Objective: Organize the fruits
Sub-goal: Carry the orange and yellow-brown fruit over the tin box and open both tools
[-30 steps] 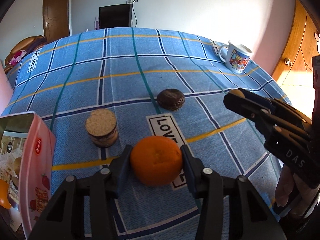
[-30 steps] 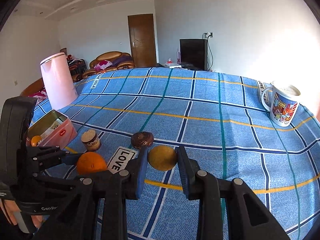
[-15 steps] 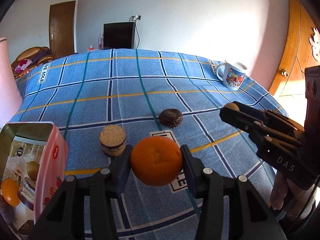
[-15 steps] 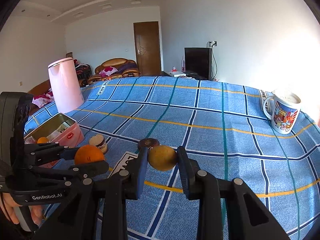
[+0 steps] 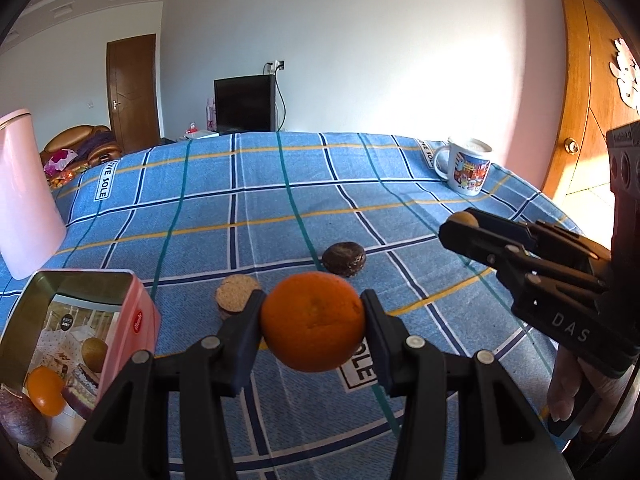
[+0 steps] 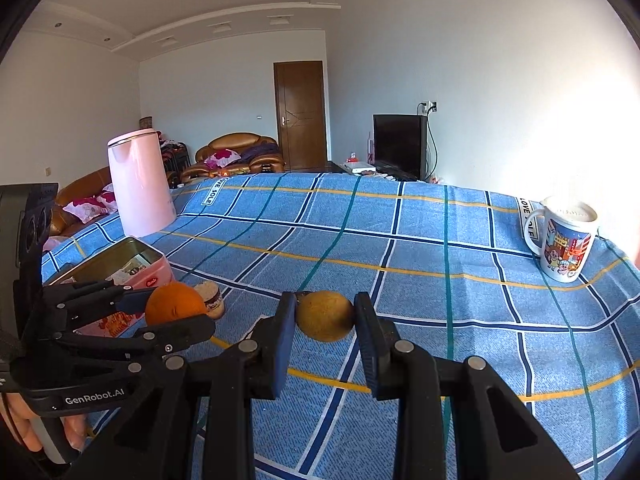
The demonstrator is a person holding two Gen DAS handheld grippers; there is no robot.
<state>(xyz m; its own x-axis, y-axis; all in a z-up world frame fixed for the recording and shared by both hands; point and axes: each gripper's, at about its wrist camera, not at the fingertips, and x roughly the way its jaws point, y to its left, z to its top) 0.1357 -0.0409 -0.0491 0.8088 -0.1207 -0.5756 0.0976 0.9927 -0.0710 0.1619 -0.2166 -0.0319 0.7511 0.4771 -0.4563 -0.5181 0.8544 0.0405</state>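
Left gripper [image 5: 312,320] pinching the orange [image 5: 313,322], now lifted off the cloth at frame centre; right gripper [image 6: 325,316] clamps a brownish fruit [image 6: 325,315]. Both probably headed for the pink tin [image 5: 134,322], lower left

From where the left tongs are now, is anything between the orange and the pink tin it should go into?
Nothing visible blocks it. The left tongs hold the orange clear above the cloth, and the pink tin sits open-topped to their left. The cork-topped jar stands just beyond that path, not in it.
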